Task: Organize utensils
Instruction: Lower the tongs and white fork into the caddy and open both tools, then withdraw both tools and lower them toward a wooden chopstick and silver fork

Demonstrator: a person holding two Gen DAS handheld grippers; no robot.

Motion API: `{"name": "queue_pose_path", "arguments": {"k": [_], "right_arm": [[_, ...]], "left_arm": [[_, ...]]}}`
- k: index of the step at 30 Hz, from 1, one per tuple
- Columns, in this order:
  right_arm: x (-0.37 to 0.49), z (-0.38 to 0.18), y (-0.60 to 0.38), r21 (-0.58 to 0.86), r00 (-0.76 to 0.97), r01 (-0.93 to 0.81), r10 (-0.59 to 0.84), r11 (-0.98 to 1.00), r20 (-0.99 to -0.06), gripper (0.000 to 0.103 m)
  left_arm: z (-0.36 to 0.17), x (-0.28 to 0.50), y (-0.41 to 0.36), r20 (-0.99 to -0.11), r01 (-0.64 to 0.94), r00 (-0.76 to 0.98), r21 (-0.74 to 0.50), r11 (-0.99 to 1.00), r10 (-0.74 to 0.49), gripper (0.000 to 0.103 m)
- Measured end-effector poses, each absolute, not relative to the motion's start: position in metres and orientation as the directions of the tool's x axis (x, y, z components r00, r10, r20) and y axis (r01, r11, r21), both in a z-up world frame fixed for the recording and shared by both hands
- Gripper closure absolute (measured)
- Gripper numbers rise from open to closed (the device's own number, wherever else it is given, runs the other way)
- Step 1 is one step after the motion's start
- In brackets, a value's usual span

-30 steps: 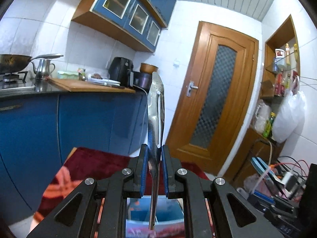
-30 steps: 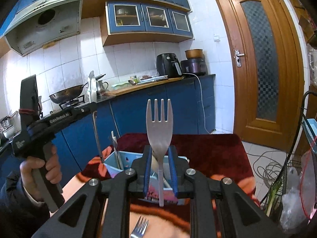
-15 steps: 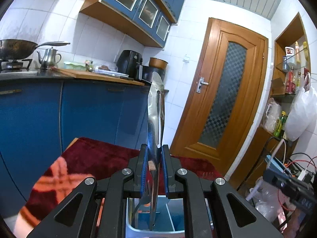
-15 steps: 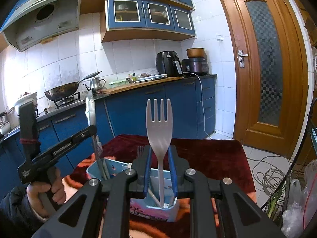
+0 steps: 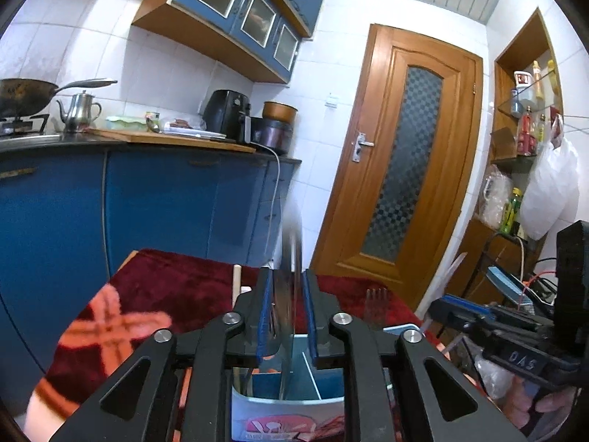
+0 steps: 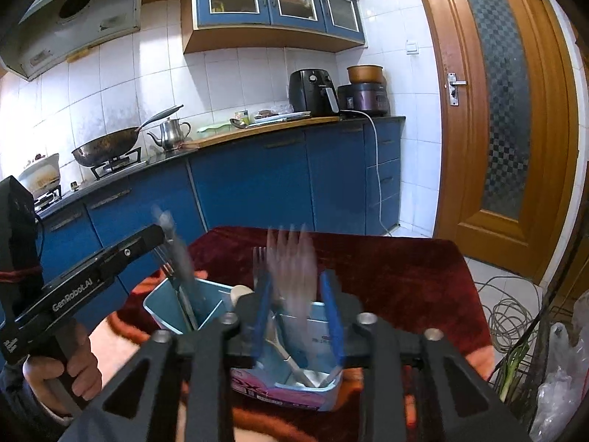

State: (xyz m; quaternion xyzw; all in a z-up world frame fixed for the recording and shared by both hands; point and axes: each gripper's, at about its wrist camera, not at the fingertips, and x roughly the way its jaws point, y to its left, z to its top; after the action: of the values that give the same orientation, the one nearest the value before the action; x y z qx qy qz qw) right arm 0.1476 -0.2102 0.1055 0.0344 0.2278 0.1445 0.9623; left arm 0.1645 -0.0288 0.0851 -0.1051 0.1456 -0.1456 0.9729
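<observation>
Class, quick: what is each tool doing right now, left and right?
Left tool: just opened, knife loose between its pads, dropping into the box.
Right tool: just opened, fork released, blurred, falling.

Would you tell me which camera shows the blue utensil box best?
The right wrist view: the blue utensil box shows its rim, dividers and utensils standing inside. In the left wrist view the left gripper hides most of it; only part of the compartments shows.

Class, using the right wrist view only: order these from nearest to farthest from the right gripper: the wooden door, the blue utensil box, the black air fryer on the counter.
1. Blue utensil box, just below and ahead of the right gripper, on the red cloth.
2. Black air fryer, on the counter behind, centre.
3. Wooden door, far right; beyond the counter's end, though close to the fryer's depth.
</observation>
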Motion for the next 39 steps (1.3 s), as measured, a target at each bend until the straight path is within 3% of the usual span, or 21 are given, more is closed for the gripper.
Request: {"name": "queue_pose_path", "arguments": {"k": [2, 16, 23, 39], "right_arm": [[0.144, 0.107, -0.210, 0.132, 0.859, -0.260, 0.292, 0.956, -0.422, 0.063], [0.104, 0.113, -0.207, 0.194, 0.868, -0.230, 0.291, 0.954, -0.402, 0.055], [0.073, 0.107, -0.207, 0.240, 0.865, -0.197, 0.284, 0.951, -0.414, 0.050], [0.030, 0.082, -0.198, 0.297, 0.835, -0.176, 0.303, 0.938, -0.460, 0.047]], "left_arm": [[0.085, 0.163, -0.028, -0.265, 0.256, 0.909, -0.258, 0.932, -0.323, 0.071], [0.094, 0.134, -0.022, -0.335, 0.252, 0.882, -0.260, 0.932, -0.332, 0.070], [0.095, 0.108, -0.022, -0.382, 0.239, 0.873, -0.208, 0.949, -0.303, 0.062], [0.061, 0.064, -0.001, -0.533, 0.155, 0.810, -0.208, 0.966, -0.245, 0.057]]}}
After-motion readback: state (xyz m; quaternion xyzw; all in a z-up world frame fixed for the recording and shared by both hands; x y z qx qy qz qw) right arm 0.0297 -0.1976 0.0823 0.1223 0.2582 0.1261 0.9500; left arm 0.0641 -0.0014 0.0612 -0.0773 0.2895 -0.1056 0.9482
